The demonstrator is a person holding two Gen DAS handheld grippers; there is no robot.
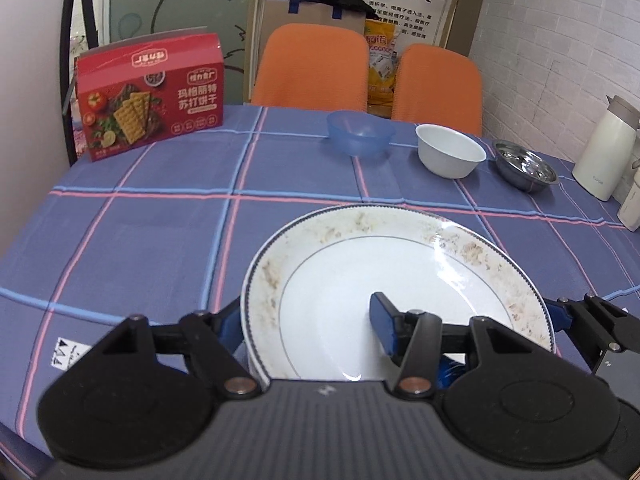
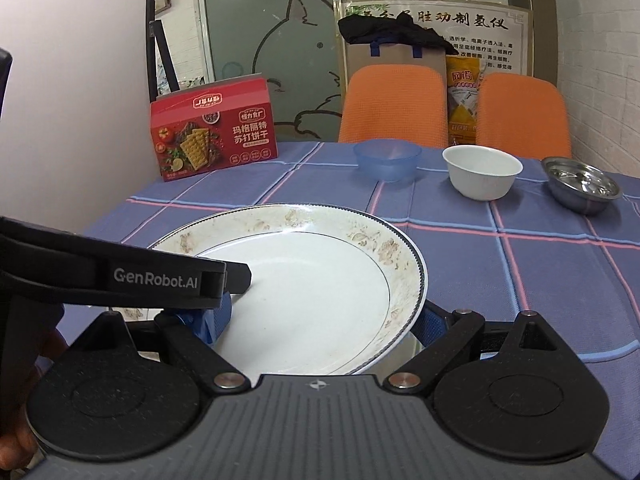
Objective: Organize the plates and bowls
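Checked tablecloth (image 1: 140, 240) everywhere, with my plate (image 1: 360, 280) at the table's near edge. Left gripper (image 1: 304, 326) and right gripper (image 2: 320, 322) each have it clamped by the rim. Along the far edge sit a blue bowl (image 1: 360, 134), white bowl (image 1: 450, 150) and steel bowl (image 1: 524, 166); cracker box (image 1: 150, 94) far-left.

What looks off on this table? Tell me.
The plate is tilted, with the left gripper and right gripper at its near rim; brownish rim marks may be worn print or stains. The cracker box has its top flap open.
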